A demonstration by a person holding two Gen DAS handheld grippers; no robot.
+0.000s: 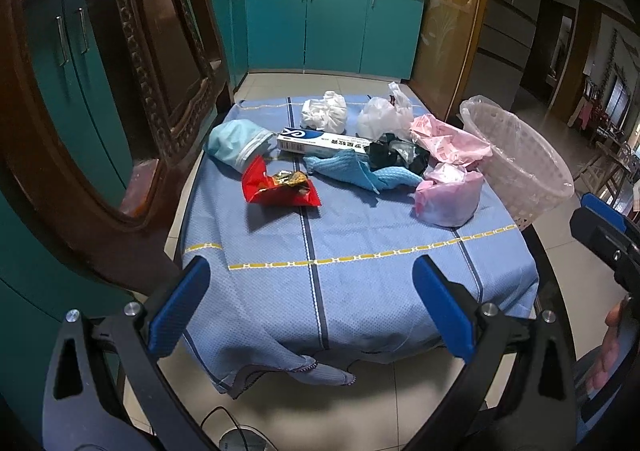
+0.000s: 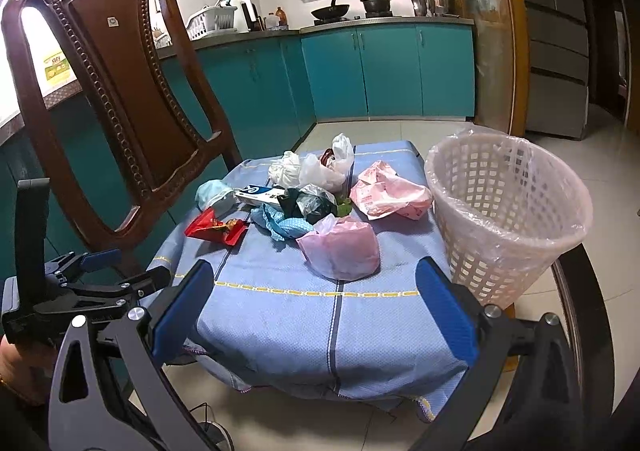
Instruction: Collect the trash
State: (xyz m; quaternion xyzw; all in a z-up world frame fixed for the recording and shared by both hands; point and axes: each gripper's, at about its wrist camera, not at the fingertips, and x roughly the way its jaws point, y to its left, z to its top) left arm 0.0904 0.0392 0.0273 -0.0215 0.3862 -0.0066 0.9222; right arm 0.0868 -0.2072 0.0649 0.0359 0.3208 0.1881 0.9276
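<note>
Trash lies on a table with a blue cloth [image 1: 360,251]: a red snack wrapper [image 1: 276,187], a toothpaste box [image 1: 320,141], a light blue mask [image 1: 236,143], a blue rag [image 1: 352,171], a black bag [image 1: 400,155], white bags [image 1: 384,113], pink bags [image 1: 448,195]. A white lined basket [image 1: 520,163] stands at the table's right edge, also in the right wrist view [image 2: 508,211]. My left gripper [image 1: 312,307] is open and empty above the near table edge. My right gripper [image 2: 312,311] is open and empty near the front, short of the pink bag [image 2: 344,247].
A carved wooden chair [image 2: 116,91] stands at the table's left. Teal kitchen cabinets [image 1: 332,31] and a stove are behind. Tiled floor surrounds the table; a cable lies on the floor below [image 1: 224,419]. The left gripper shows at the left of the right wrist view [image 2: 100,283].
</note>
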